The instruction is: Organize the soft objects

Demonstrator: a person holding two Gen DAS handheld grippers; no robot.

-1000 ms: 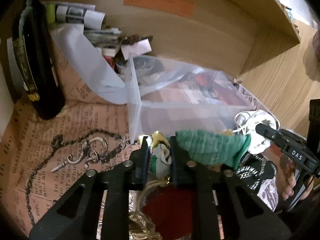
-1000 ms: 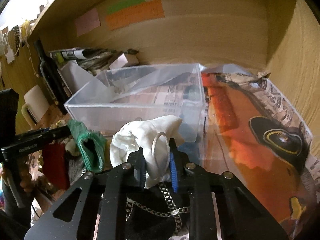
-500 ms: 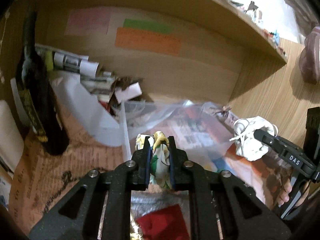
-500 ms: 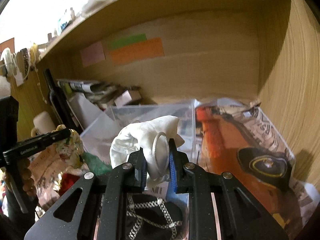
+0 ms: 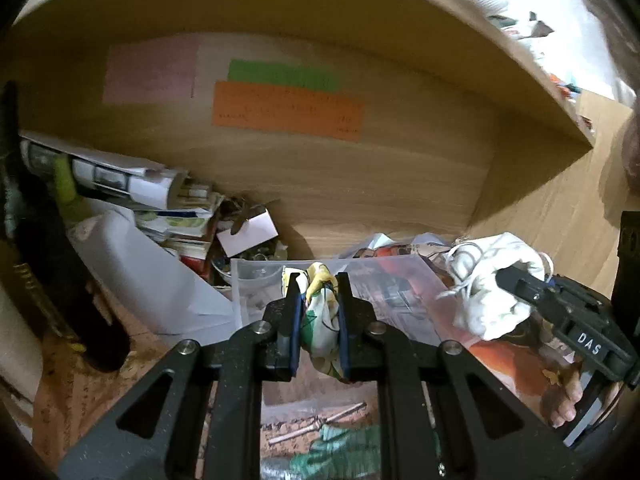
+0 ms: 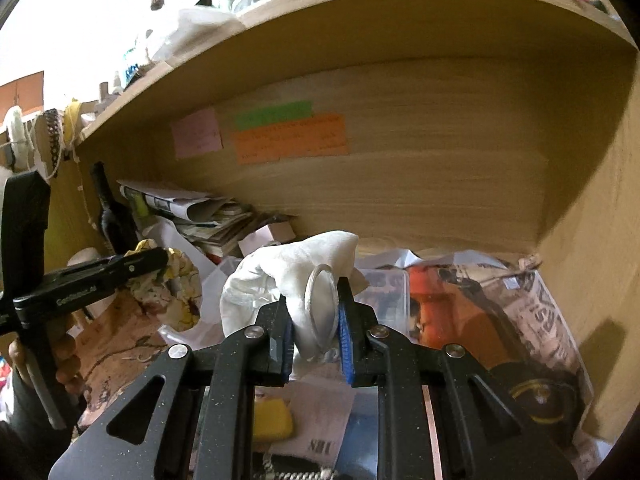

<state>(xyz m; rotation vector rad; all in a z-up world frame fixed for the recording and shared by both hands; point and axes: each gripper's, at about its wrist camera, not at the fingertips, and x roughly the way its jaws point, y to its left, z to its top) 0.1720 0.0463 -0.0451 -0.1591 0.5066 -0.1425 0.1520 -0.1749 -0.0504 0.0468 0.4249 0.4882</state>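
Observation:
My left gripper (image 5: 318, 280) is shut on a floral yellow-and-green cloth (image 5: 320, 312), held up over the near wall of the clear plastic bin (image 5: 256, 276). The same cloth shows in the right wrist view (image 6: 176, 288) under the left gripper (image 6: 160, 258). My right gripper (image 6: 312, 296) is shut on a white cloth with a cord loop (image 6: 292, 272), raised in front of the bin (image 6: 388, 284). That white cloth shows at the right of the left wrist view (image 5: 492, 284). A green knitted piece (image 5: 340, 452) lies below.
A dark bottle (image 5: 44, 264) stands at the left. Rolled papers and boxes (image 5: 160, 208) are piled at the back left. The wooden shelf back (image 5: 360, 184) carries coloured notes (image 5: 286, 110). Printed paper covers the shelf floor (image 6: 532, 320). A yellow item (image 6: 272, 420) lies below the right gripper.
Both grippers have risen with their cloths still held. The bin now sits lower in both views. The green piece stays below, out of the left grip.

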